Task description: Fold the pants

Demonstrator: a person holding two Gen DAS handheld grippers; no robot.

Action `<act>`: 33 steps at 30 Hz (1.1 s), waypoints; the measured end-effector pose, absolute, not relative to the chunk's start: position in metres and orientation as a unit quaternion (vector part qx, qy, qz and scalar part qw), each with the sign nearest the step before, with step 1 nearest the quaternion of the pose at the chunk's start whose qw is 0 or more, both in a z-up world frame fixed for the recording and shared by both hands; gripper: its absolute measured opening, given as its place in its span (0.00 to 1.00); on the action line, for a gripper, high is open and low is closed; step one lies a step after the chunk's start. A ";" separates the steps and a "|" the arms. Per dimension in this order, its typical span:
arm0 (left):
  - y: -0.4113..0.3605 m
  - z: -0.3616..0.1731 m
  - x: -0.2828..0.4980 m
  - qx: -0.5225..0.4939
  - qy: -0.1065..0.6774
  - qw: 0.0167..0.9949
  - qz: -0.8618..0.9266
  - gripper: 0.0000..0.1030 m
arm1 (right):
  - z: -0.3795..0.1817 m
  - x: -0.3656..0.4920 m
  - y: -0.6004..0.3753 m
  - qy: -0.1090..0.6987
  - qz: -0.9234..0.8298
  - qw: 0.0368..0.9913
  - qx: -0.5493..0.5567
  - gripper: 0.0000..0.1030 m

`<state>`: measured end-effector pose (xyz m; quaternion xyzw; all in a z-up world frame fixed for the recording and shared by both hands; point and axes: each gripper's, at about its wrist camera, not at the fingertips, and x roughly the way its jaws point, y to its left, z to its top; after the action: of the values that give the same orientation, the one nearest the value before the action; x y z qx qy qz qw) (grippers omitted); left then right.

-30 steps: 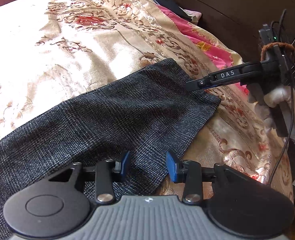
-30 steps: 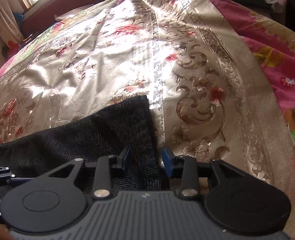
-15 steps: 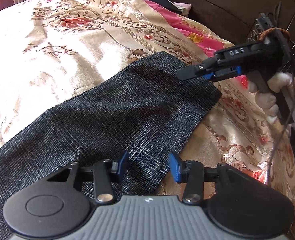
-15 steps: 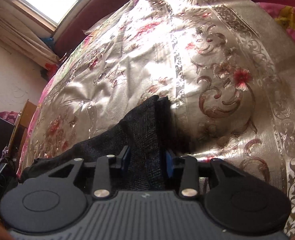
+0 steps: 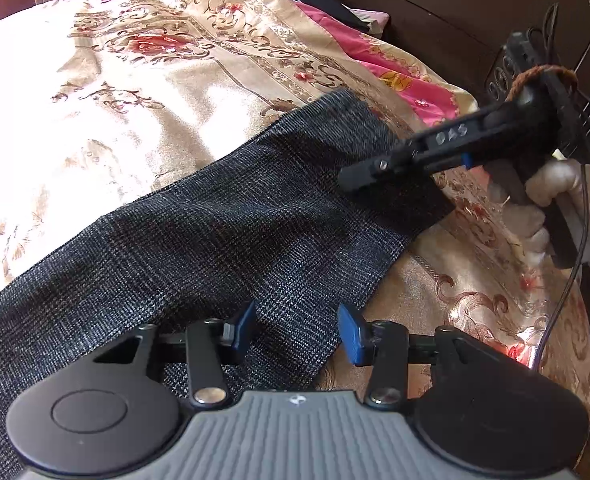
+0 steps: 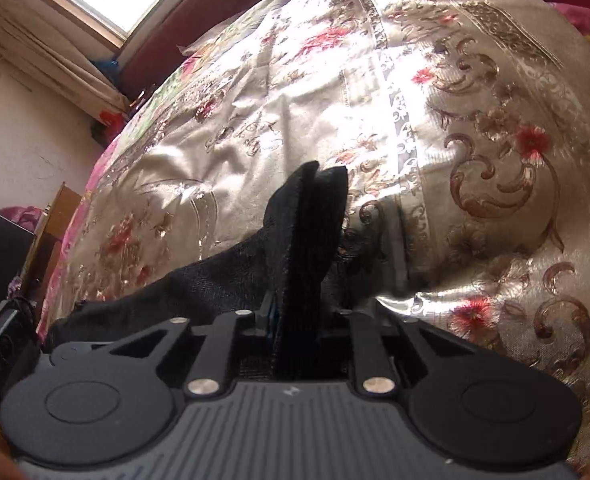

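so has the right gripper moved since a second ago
Yes. The right gripper has moved in from the bedspread over the pants hem and shut on it.

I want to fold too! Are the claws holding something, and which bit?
The right claw pinches the dark pants at the corner of their hem end. The left claw is open, holding nothing.

Pants (image 5: 223,232) lie on the bedspread (image 5: 95,120); right gripper (image 5: 359,176) at their far hem; left gripper (image 5: 295,330) nearer.
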<state>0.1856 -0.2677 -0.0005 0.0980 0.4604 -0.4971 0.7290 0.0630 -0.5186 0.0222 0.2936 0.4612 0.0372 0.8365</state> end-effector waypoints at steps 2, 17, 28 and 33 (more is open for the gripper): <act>-0.268 -0.004 0.189 0.081 0.463 0.730 -0.497 0.56 | 0.009 0.067 -0.520 0.465 0.029 0.820 0.332 0.23; -0.143 0.041 0.202 -0.008 0.416 0.773 -0.479 0.57 | 0.122 0.093 -0.336 0.421 0.103 0.816 0.383 0.08; 0.054 0.043 0.209 -0.051 0.419 0.839 -0.343 0.57 | 0.097 0.177 -0.134 0.469 0.206 0.774 0.372 0.08; 0.110 0.036 0.205 -0.073 0.420 0.853 -0.300 0.57 | 0.084 0.190 -0.072 0.492 0.226 0.761 0.357 0.08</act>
<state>0.2051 0.1099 0.0356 -0.0729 0.4195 -0.3004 0.8535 0.1897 -0.0720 0.0844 0.3570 0.4918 0.2256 0.7614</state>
